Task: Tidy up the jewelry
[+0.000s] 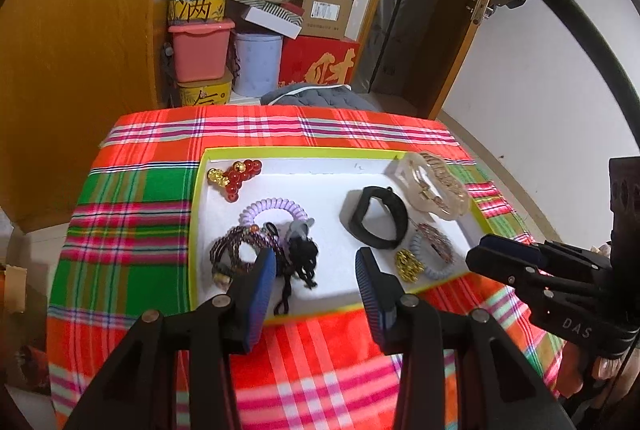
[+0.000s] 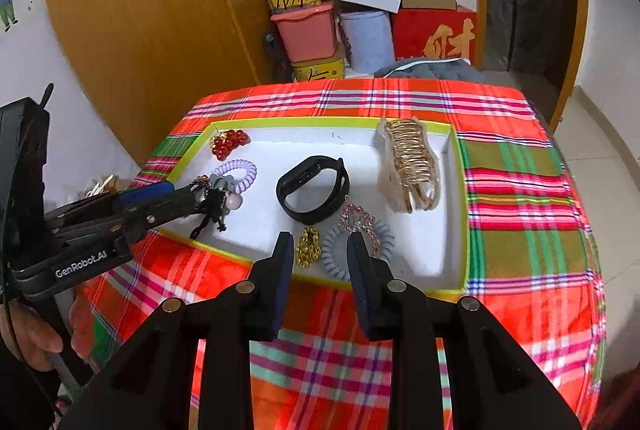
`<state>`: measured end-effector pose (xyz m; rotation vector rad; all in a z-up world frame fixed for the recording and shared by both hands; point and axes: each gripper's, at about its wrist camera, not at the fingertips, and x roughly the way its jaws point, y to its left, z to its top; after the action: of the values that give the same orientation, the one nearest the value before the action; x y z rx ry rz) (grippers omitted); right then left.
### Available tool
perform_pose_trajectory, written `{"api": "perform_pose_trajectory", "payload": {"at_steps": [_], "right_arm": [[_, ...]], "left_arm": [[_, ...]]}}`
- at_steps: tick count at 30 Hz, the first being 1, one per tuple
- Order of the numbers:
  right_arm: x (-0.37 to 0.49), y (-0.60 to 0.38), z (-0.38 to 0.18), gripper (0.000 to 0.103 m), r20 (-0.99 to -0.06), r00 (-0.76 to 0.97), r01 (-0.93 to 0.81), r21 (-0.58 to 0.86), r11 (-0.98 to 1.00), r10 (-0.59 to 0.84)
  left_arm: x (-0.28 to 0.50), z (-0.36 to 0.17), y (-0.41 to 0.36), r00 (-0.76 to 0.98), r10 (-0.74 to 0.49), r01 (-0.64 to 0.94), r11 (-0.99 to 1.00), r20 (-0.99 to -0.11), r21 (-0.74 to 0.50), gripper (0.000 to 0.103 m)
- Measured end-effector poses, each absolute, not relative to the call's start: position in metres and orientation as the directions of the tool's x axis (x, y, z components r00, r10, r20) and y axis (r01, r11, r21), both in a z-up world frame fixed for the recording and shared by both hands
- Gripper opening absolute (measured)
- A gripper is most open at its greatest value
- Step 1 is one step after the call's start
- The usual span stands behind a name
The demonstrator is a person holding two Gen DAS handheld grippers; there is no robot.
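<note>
Over the near edge of the white tray [image 2: 448,230], the right gripper [image 2: 320,258] hangs with jaws spread and nothing pinched; the gold chain [image 2: 307,250] and grey coil tie [image 2: 384,230] sit right under it. At the tray's left side, the left gripper [image 1: 316,270] is spread too, empty, above the black hair tie [image 1: 302,258]. Mid-tray lies the black band [image 2: 312,190], and the gold claw clip [image 2: 412,162] at the far right corner.

A table draped in a red, green and pink plaid cloth [image 2: 520,198] carries one thing directly; a shallow white tray [image 2: 448,230] with a yellow-green rim.
</note>
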<state>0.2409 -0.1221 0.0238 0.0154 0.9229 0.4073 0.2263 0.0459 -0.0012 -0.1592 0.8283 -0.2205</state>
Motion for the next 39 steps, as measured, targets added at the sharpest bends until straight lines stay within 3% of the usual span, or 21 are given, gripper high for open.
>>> {"api": "perform_pose_trajectory", "payload": {"at_steps": [12, 16, 24, 39], "right_arm": [[0.175, -0.139, 0.049, 0.033, -0.758, 0.572, -0.316, 0.149, 0.937, 0.313], [0.152, -0.142, 0.057, 0.033, -0.752, 0.582, -0.318, 0.138, 0.938, 0.308], [0.111, -0.143, 0.063, 0.033, -0.747, 0.596, -0.324, 0.111, 0.940, 0.294], [0.095, -0.146, 0.043, 0.033, -0.784, 0.554, -0.305, 0.121, 0.944, 0.280]], "left_arm": [[0.151, 0.019, 0.041, 0.684, -0.192, 0.074, 0.978, -0.704, -0.195, 0.051], [0.127, 0.020, 0.037, 0.680, -0.159, 0.047, 0.984, -0.716, -0.174, 0.065], [0.084, 0.018, 0.027, 0.665, -0.109, 0.013, 0.991, -0.739, -0.134, 0.066], [0.064, 0.010, 0.013, 0.648, -0.145, 0.031, 0.986, -0.748, -0.164, 0.066]]}}
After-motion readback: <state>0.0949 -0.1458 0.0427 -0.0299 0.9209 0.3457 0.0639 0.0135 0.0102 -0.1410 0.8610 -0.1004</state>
